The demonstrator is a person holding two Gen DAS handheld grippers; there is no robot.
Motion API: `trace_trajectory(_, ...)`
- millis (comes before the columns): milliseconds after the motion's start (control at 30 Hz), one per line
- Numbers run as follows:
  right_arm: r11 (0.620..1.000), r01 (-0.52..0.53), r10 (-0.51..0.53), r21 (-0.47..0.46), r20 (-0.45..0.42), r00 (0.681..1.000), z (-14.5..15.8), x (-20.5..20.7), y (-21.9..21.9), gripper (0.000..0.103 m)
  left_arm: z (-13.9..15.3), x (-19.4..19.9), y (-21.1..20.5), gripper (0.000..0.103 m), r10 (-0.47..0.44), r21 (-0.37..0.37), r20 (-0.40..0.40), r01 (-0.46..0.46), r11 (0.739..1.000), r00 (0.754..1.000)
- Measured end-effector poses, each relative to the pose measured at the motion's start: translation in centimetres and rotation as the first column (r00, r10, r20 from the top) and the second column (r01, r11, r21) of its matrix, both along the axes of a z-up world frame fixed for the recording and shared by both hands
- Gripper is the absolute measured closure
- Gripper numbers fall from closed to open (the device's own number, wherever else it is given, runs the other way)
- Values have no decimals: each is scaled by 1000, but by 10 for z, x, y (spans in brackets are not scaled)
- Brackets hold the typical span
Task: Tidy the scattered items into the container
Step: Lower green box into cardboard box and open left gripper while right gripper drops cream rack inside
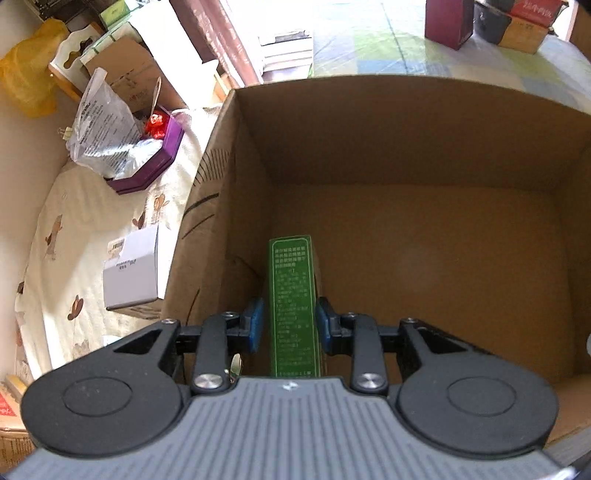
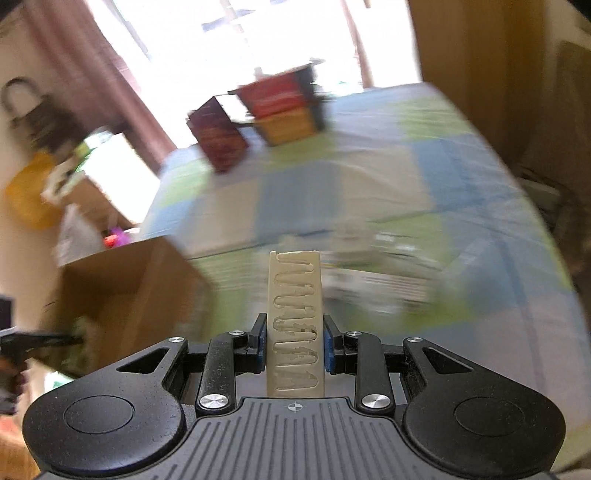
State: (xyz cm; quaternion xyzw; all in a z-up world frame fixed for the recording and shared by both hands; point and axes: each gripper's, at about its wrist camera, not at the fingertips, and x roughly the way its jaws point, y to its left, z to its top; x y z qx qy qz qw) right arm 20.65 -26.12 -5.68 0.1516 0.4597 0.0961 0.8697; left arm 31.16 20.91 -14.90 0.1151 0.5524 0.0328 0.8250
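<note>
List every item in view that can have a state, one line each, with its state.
left gripper: shut on green box, inside the carton
green box: held lengthwise between the blue pads
cardboard carton: open-topped, floor bare
right gripper: shut on cream strip, in the air
cream strip: held, pointing forward
purple tray: open, outside the carton
white box: lying beside the carton

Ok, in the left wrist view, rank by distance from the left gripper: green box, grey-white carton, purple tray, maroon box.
1. green box, between the left gripper's pads.
2. grey-white carton, left, outside the cardboard box.
3. purple tray, farther left.
4. maroon box, far right.
</note>
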Motion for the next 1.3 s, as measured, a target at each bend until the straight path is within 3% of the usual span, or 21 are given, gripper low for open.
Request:
trace_trajectory(267, 976, -207, 204, 64, 61, 977, 8, 23, 105, 72, 16, -13, 5, 76, -24, 5, 41, 24, 1000, 999)
trace_trajectory(467, 952, -303, 302, 42, 42, 952, -12, 42, 181, 72, 27, -17, 15, 75, -48, -9, 70, 48, 999, 996)
trace_trajectory(733, 937, -335, 330, -97, -60, 942, -58, 60, 245, 72, 29, -20, 14, 72, -88, -13, 88, 89, 996, 992)
trace_trajectory(1033, 939, -293, 270, -183, -139, 953, -91, 72, 265, 72, 23, -18, 10, 68, -130, -7, 87, 131, 991, 988)
trace_trajectory(1167, 938, -301, 281, -174, -126, 951, -93, 70, 270, 50, 22, -20, 7, 52, -148, -12, 89, 150, 989, 985)
trace_trajectory(1267, 932, -310, 297, -190, -94, 950, -86, 63, 273, 27, 23, -24, 5, 46, -164, -5, 94, 166, 986, 982)
trace_trajectory(1300, 928, -315, 305, -198, -78, 949, -82, 61, 274, 25, 24, -25, 4, 45, -169, -3, 95, 170, 985, 981)
